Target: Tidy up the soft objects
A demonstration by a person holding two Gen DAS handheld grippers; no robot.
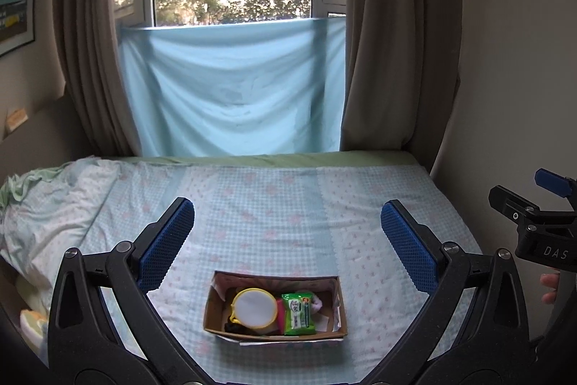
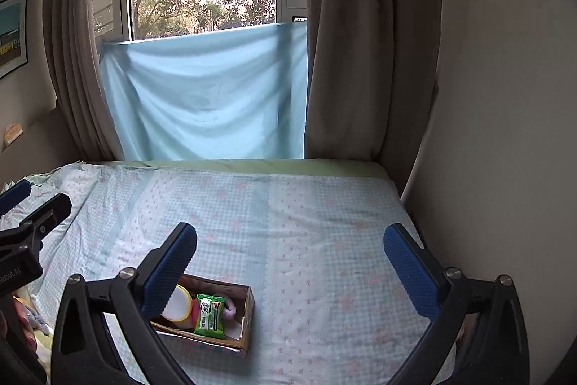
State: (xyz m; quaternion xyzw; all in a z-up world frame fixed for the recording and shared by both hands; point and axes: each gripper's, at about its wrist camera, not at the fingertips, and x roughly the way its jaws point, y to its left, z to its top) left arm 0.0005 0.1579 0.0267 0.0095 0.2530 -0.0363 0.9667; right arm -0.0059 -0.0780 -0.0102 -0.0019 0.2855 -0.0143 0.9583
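your left gripper (image 1: 287,242) and right gripper (image 2: 290,267) hover level above bed (image 1: 288,197), jaws wide apart, empty; cardboard box (image 1: 216,300) below.

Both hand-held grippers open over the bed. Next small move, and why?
Probably lower the left hand-held gripper toward the green wipes packet in the brown cardboard box. Its jaws are open, empty and centred over the box, and the packet lies on top; the right hand-held gripper sits off to the side.
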